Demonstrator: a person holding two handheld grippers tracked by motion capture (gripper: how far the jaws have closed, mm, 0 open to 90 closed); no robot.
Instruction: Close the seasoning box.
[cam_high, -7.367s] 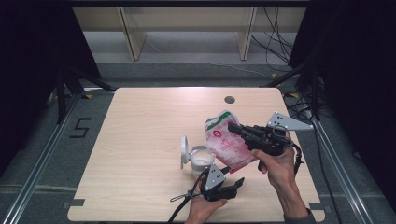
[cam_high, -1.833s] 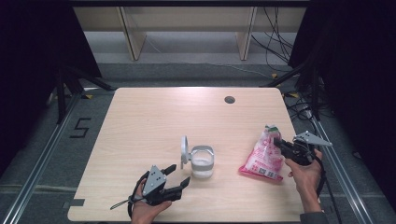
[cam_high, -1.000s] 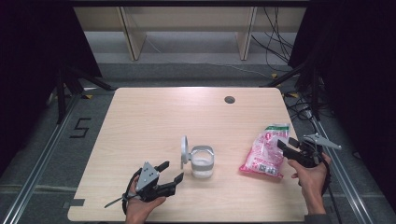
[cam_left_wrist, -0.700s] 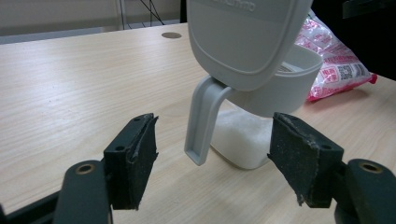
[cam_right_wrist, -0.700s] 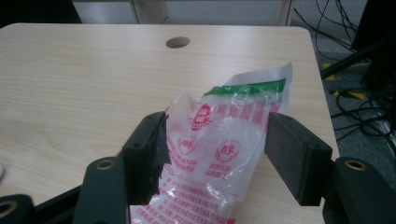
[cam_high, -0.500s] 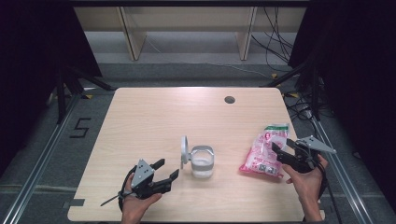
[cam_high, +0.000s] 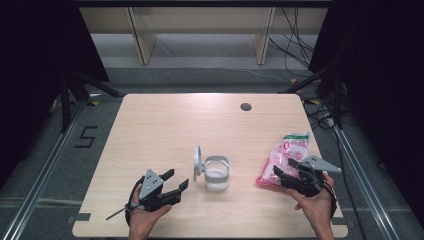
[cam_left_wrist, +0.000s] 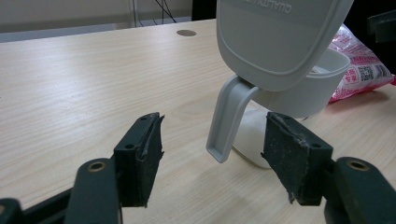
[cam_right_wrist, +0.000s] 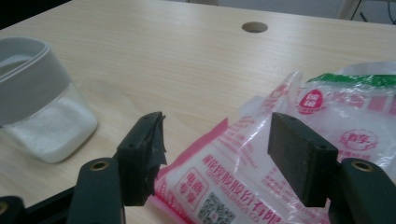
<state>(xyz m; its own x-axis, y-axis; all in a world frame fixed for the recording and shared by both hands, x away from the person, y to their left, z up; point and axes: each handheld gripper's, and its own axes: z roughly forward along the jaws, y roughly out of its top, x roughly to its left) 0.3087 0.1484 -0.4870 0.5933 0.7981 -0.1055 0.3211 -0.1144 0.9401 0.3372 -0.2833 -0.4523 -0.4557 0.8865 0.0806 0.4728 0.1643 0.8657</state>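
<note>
High view: pale wooden desk (cam_high: 165, 125), clear jar (cam_high: 217, 173) near its middle with white lid (cam_high: 198, 162) flipped up on the jar's left side, white grains in the bottom. Pink printed bag (cam_high: 285, 157) flat on the desk, well right of the jar, green band at its far end. Left tool (cam_high: 176, 181) at the near left, held low over the desk in a hand, jaws spread and aimed right toward the jar, nothing between them; jaws just closing a little. Right tool (cam_high: 281, 172) at the near right, held in the other hand, tips over the near end of the bag; jaws just opening.

Left gripper view: left tool (cam_left_wrist: 214, 144) with pads apart, bare desk (cam_left_wrist: 70, 93) between them, raised lid (cam_left_wrist: 275, 37) and its grey latch tab (cam_left_wrist: 229, 121) just beyond, jar (cam_left_wrist: 308, 91) behind, bag (cam_left_wrist: 366, 70) farther right.

Right gripper view: right tool (cam_right_wrist: 217, 154) wide, bag (cam_right_wrist: 280, 154) lying under and between the jaws, pads clear of the plastic; jar (cam_right_wrist: 39, 105) at far left, round cable hole (cam_right_wrist: 255, 27) in the desk (cam_right_wrist: 154, 51) beyond.
</note>
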